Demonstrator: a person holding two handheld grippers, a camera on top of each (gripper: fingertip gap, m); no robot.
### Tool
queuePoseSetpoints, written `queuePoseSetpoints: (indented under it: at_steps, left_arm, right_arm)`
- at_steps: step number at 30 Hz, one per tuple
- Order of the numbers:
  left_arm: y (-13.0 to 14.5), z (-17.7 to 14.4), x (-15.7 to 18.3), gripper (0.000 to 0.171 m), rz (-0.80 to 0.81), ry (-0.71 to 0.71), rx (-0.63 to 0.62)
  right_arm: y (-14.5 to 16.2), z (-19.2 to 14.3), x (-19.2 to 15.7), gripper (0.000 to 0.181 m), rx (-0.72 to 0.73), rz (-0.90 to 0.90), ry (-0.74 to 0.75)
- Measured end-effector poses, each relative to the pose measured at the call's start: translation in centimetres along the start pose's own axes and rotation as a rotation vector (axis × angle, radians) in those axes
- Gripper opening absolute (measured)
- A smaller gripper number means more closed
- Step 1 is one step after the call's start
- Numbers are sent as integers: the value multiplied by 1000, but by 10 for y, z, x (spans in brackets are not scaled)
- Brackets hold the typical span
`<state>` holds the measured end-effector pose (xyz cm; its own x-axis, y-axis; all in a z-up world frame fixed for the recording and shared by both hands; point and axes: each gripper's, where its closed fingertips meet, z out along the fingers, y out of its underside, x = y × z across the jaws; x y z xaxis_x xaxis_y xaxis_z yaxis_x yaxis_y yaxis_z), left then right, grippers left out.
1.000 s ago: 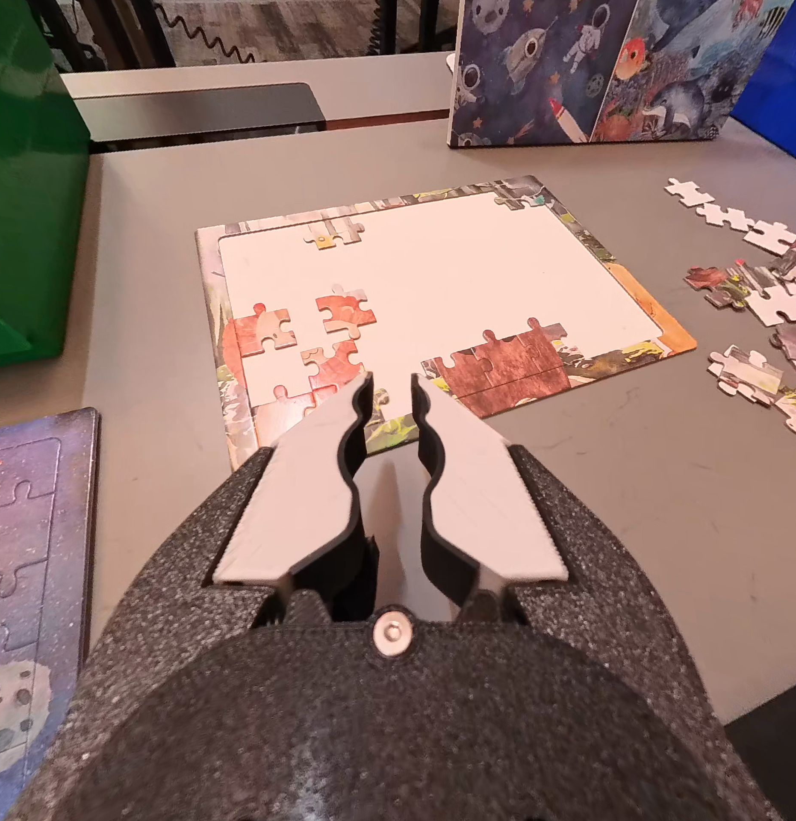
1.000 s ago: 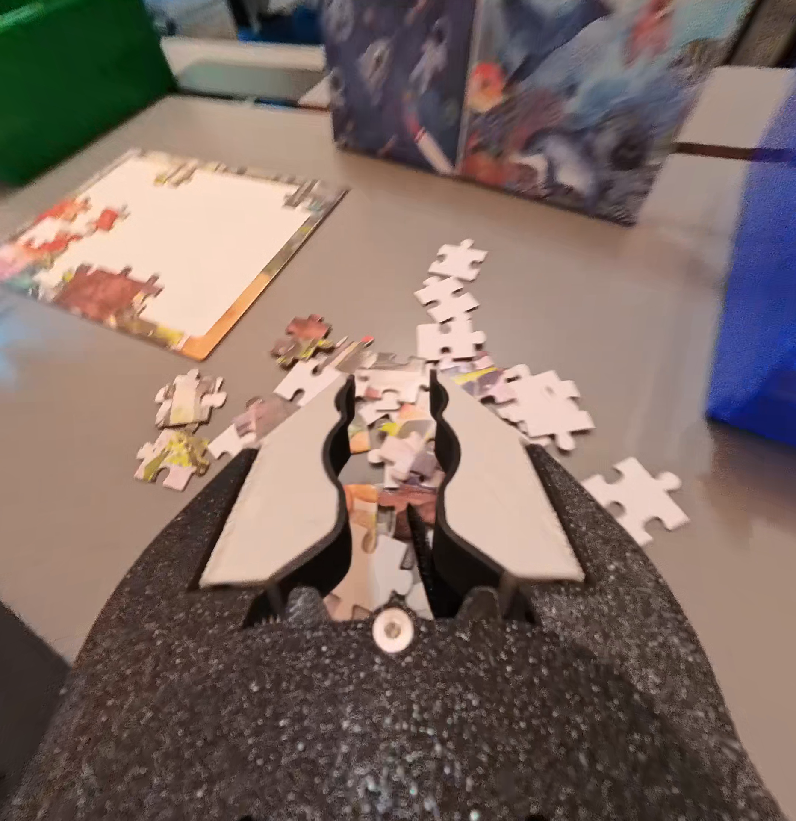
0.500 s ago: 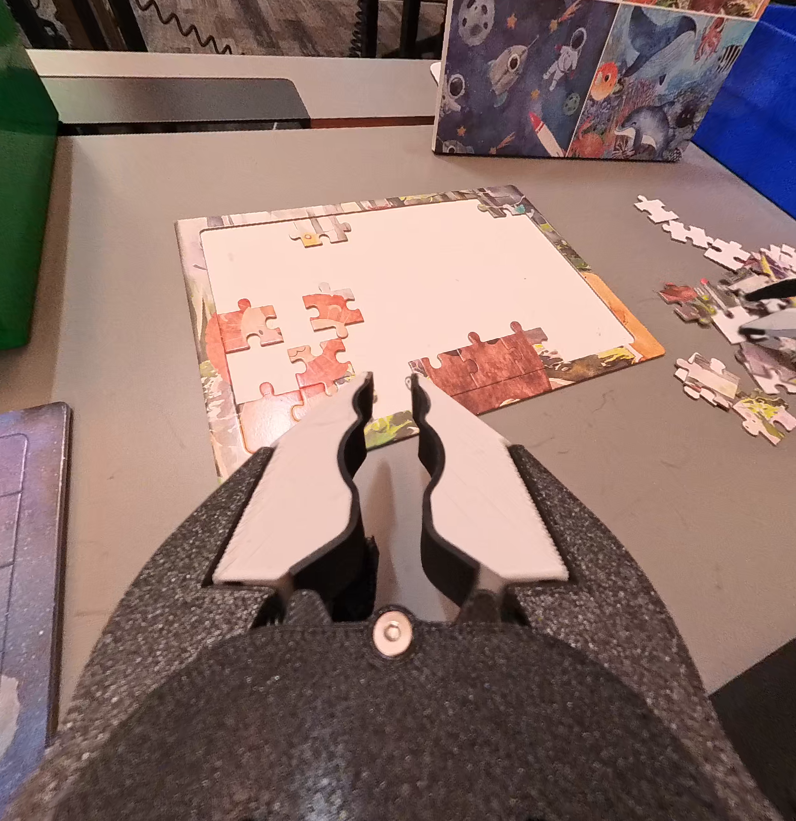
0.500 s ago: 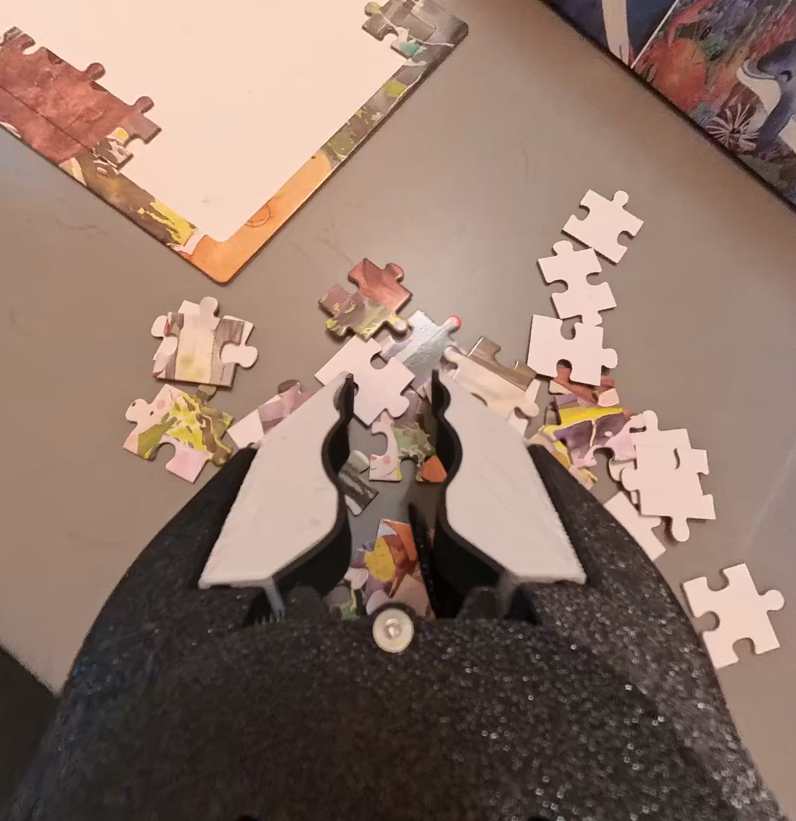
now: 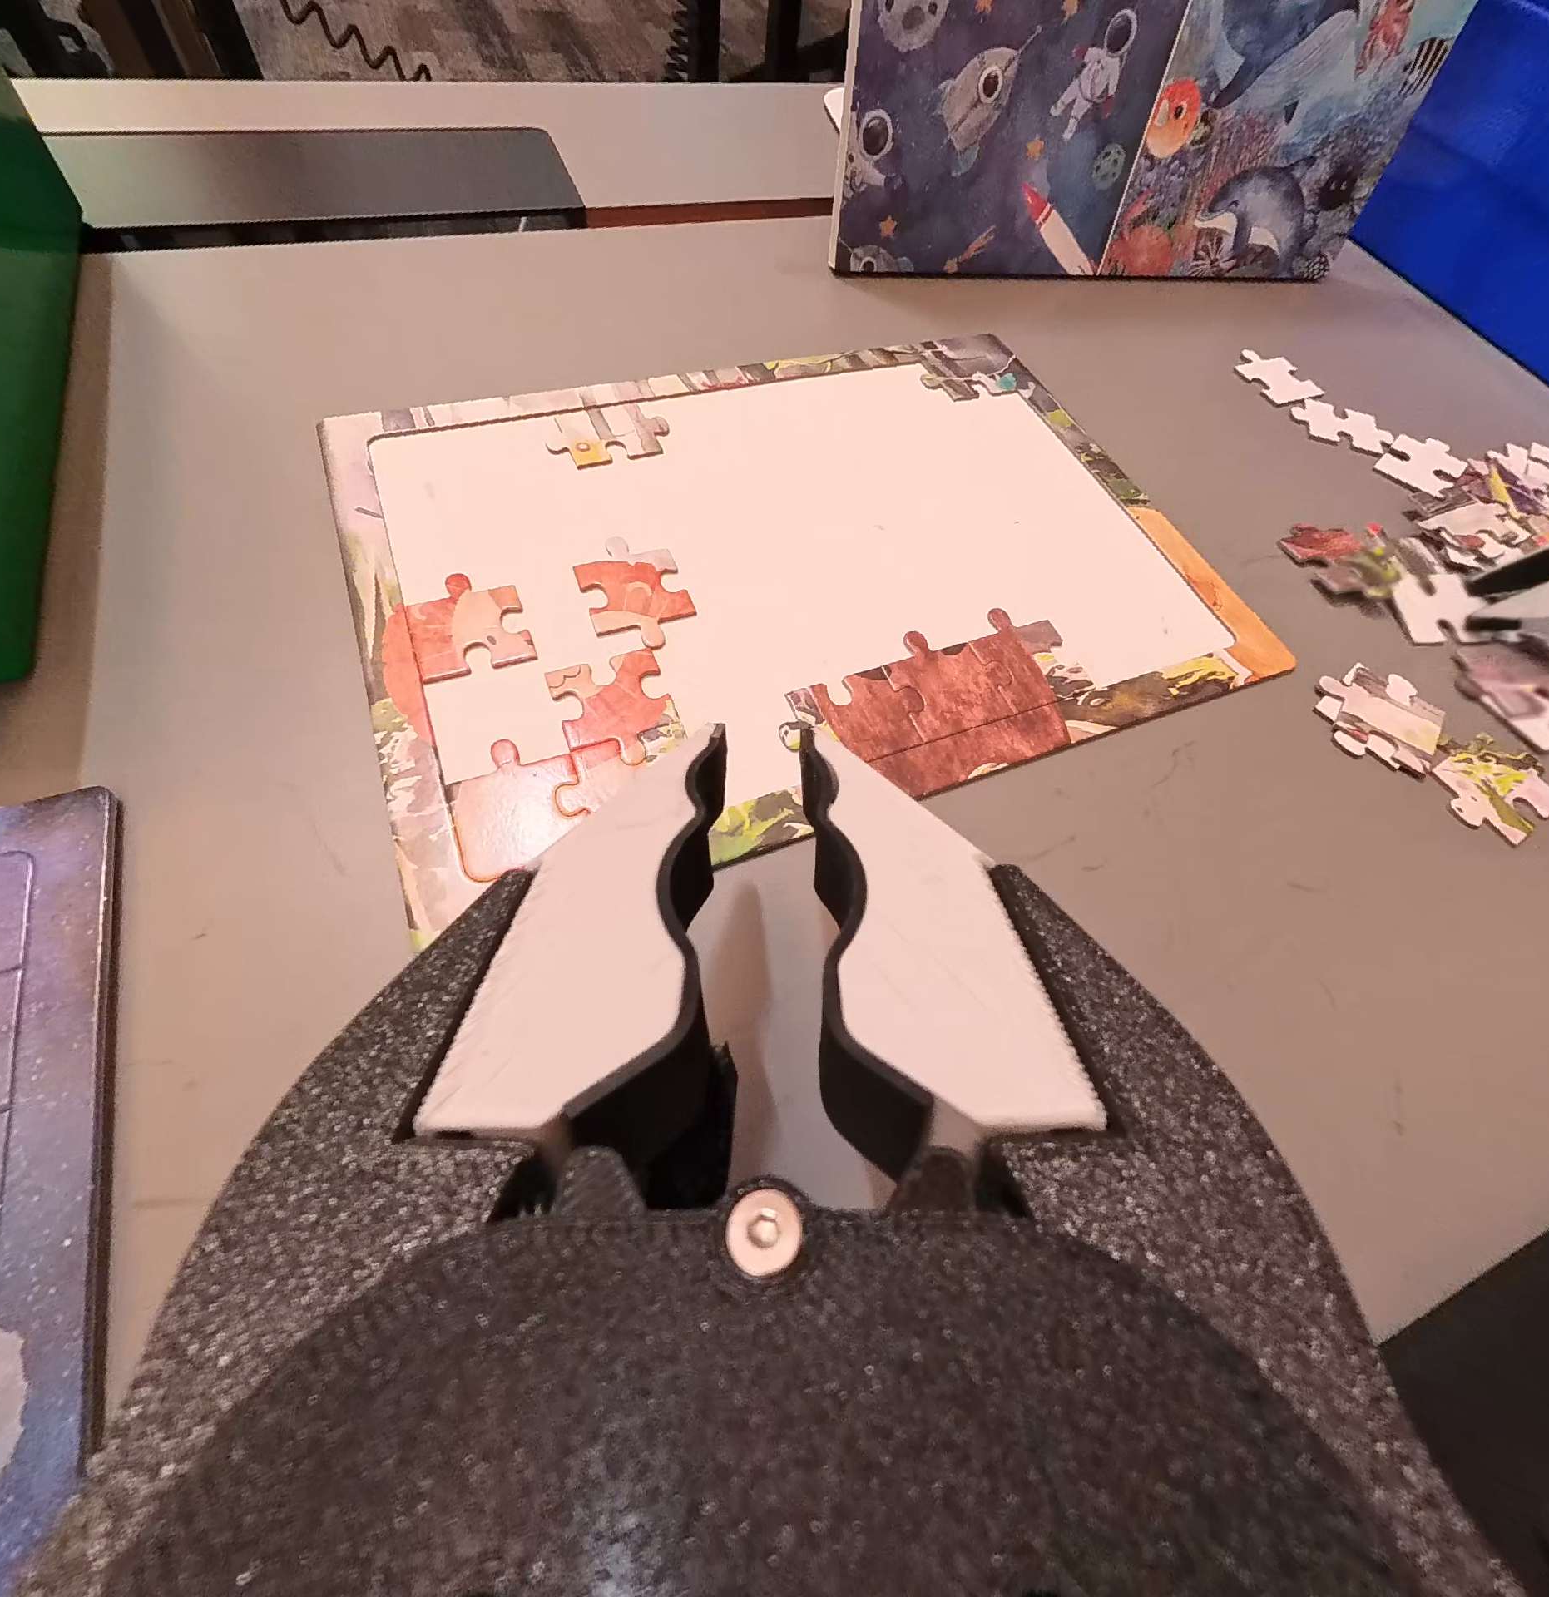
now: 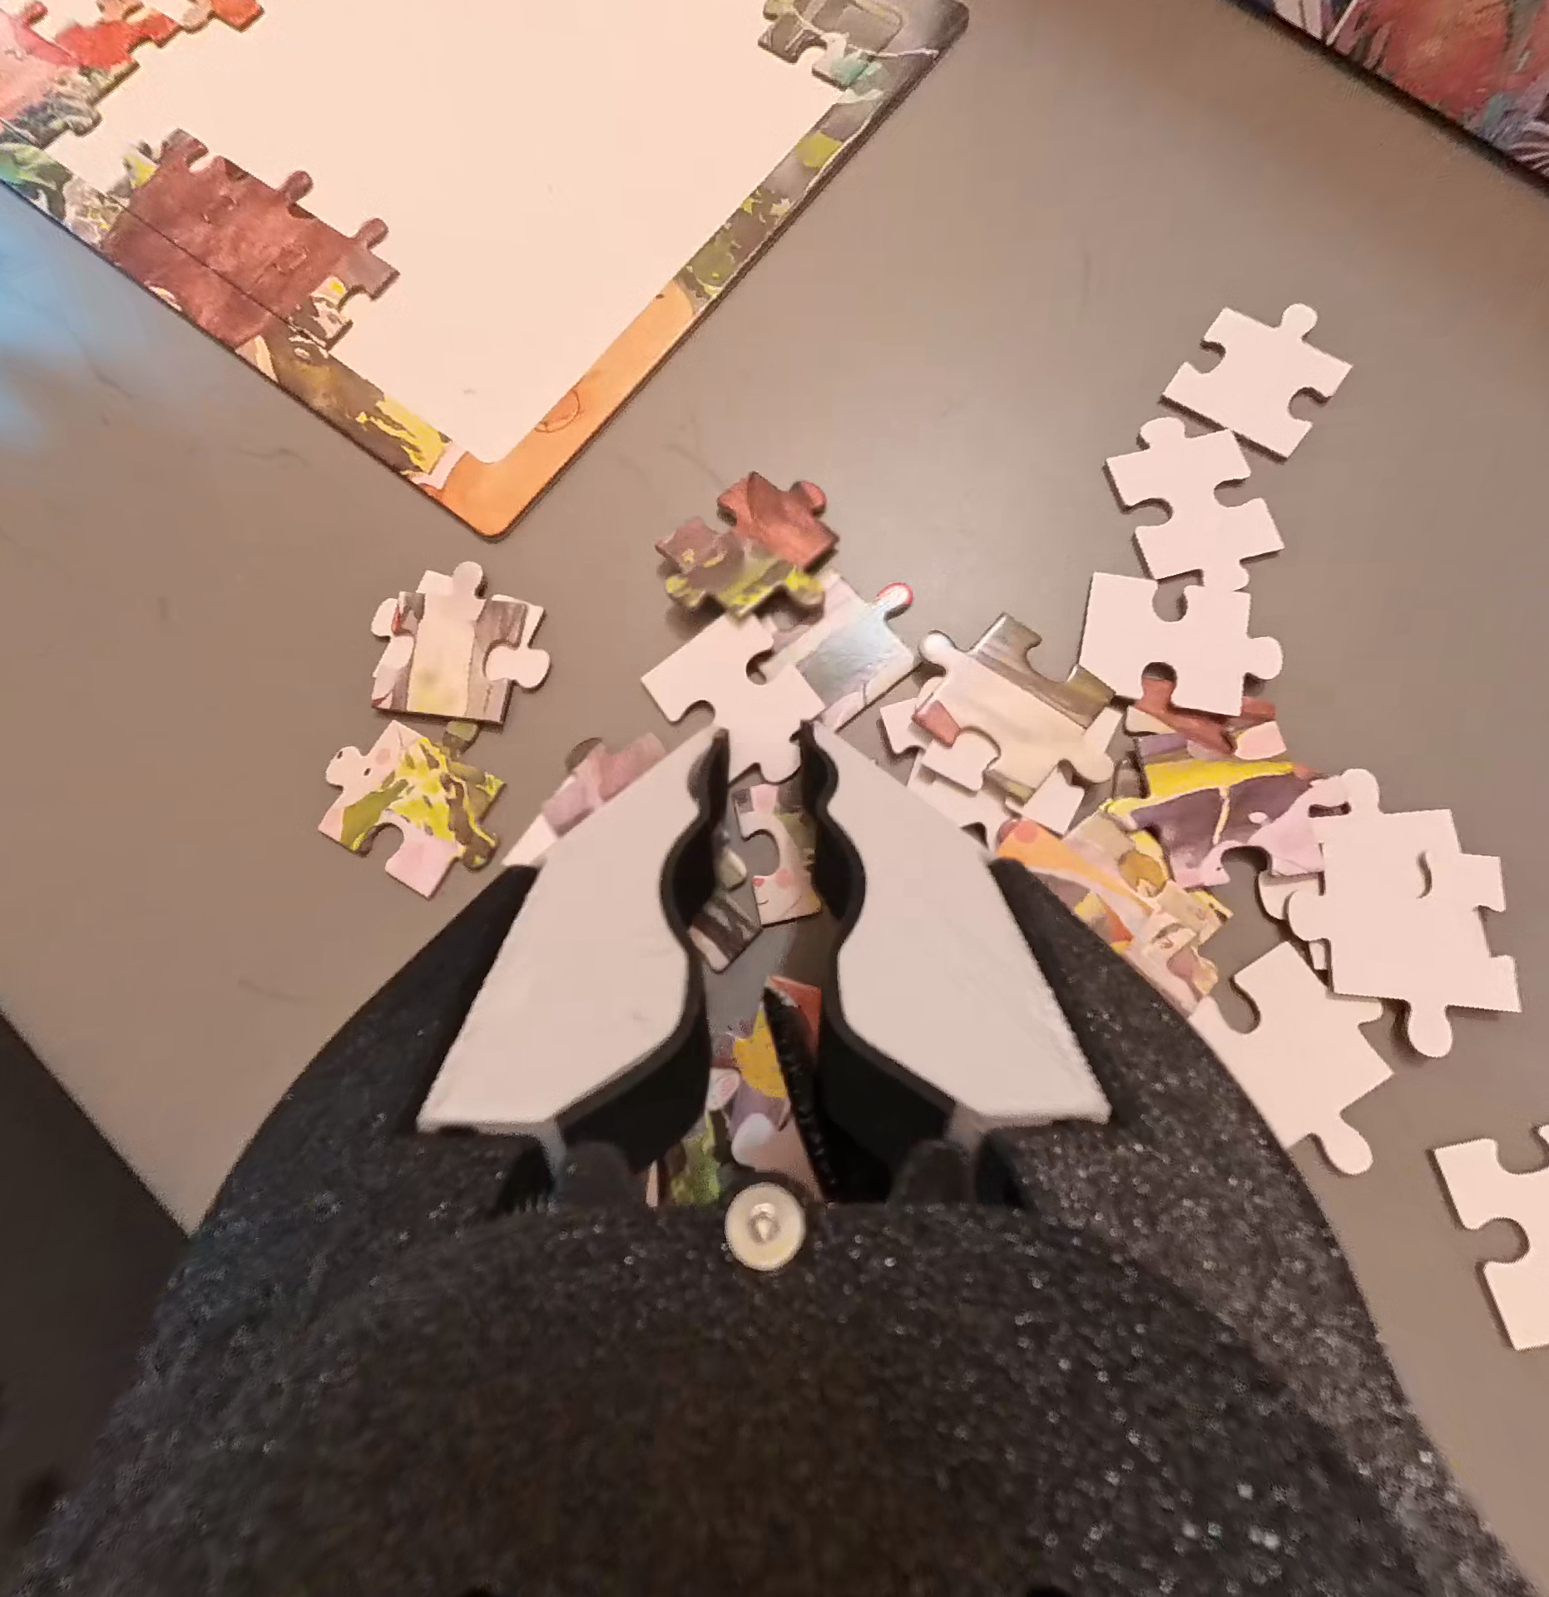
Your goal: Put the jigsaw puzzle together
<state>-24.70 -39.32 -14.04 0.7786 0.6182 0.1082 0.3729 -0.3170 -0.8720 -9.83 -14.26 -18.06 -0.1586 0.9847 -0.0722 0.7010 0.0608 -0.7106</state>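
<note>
The puzzle board (image 5: 840, 536) lies flat on the grey table, its white middle mostly bare. Orange pieces (image 5: 468, 631) sit at its left, and a red-brown joined group (image 5: 944, 700) sits at its near edge. My left gripper (image 5: 762, 739) is open and empty, hovering over the board's near edge. Loose pieces (image 6: 1013, 717) lie in a pile to the right of the board (image 6: 494, 173), several face-down and white. My right gripper (image 6: 762, 734) is open, low over the pile, with a white face-down piece (image 6: 728, 691) at its tips. It also shows in the left wrist view (image 5: 1523, 605).
A picture-covered puzzle box (image 5: 1056, 130) stands behind the board. A green bin (image 5: 10, 346) is at the left and a blue bin (image 5: 1488, 173) at the far right. A dark blue puzzle board (image 5: 28, 1037) lies at the near left. The table's edge (image 6: 80, 1080) is close. My right fingertips sit around 30 cm from my left ones.
My right gripper has tilted down and dropped closer to the loose pile, and it now shows at the right edge of the left wrist view. My left gripper has shifted slightly and stays open.
</note>
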Motion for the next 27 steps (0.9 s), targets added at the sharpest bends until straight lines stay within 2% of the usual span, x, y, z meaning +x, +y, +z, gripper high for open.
queuePoseSetpoints:
  at_steps: [1, 2, 6, 9, 12, 17, 19, 27]
  left_arm:
    - [0, 0, 0, 16, 1, -1, 0]
    - [0, 0, 0, 16, 3, -1, 0]
    - [0, 0, 2, 16, 11, 1, -2]
    - [1, 1, 3, 16, 16, 5, -8]
    - [2, 2, 4, 16, 23, 7, -12]
    - [2, 2, 5, 16, 31, 11, -14]
    - [2, 2, 5, 16, 29, 10, -13]
    - [-3, -2, 3, 16, -2, 13, 15]
  right_arm:
    - [-1, -1, 0, 3, 11, 17, -19]
    - [-2, -3, -1, 0, 28, 40, -37]
    - [-9, -11, 1, 0, 76, 62, -54]
    - [-10, -7, -5, 32, 46, 22, -51]
    - [-3, 4, -5, 41, -21, -70, 12]
    - [-3, 6, -9, 36, -6, -73, -11]
    - [-2, 4, -8, 27, -6, -88, -10]
    - [-1, 0, -10, 26, -11, -162, 33]
